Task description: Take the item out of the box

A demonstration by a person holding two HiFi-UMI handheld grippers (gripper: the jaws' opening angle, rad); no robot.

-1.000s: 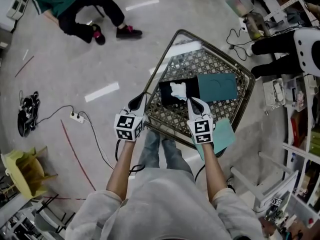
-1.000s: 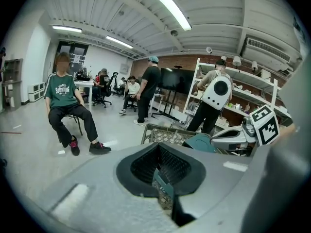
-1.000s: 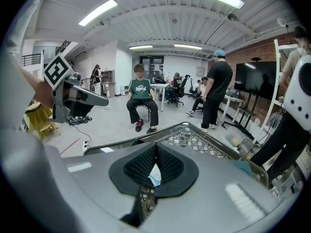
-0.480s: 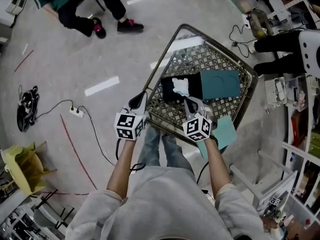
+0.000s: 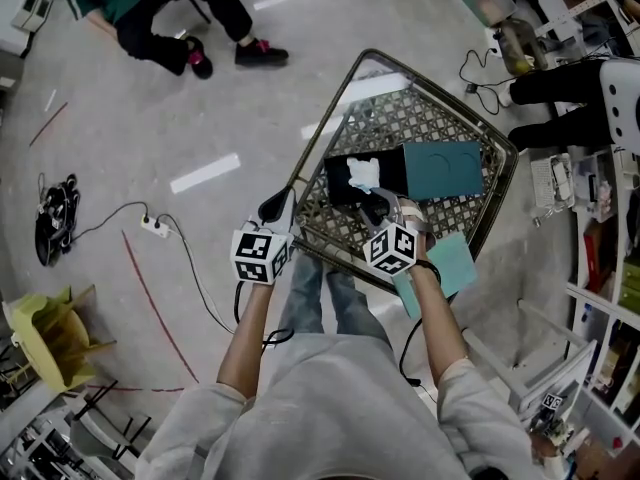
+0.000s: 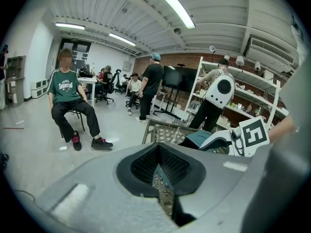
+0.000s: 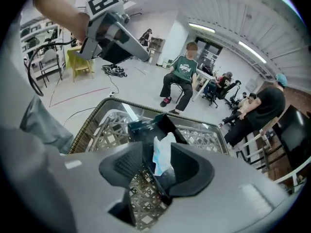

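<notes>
A black open box point(image 5: 340, 183) lies on the lattice table point(image 5: 330, 118), with its teal lid point(image 5: 440, 170) to the right. A crumpled white item point(image 5: 362, 173) sits in the box. My right gripper point(image 5: 378, 208) points steeply down over the box's near edge. In the right gripper view its jaws point(image 7: 156, 165) have just been opening and stand apart. The white item point(image 7: 163, 152) and the box wall point(image 7: 148, 126) lie between them, unpressed. My left gripper point(image 5: 276, 206) hangs by the table's left rim. Its jaws point(image 6: 156, 166) meet, with the table point(image 6: 165, 130) ahead.
A teal sheet point(image 5: 445, 266) hangs off the table's near right corner. A person sits on the floor at the top left point(image 5: 160, 18). A power strip with cables point(image 5: 155, 233) lies to the left, near a yellow chair point(image 5: 45, 333). Shelves point(image 5: 600, 268) line the right side.
My right gripper has sunk toward the box and rolled, so its marker cube shows a corner. Its jaws now straddle the white item. The left gripper has stayed put.
</notes>
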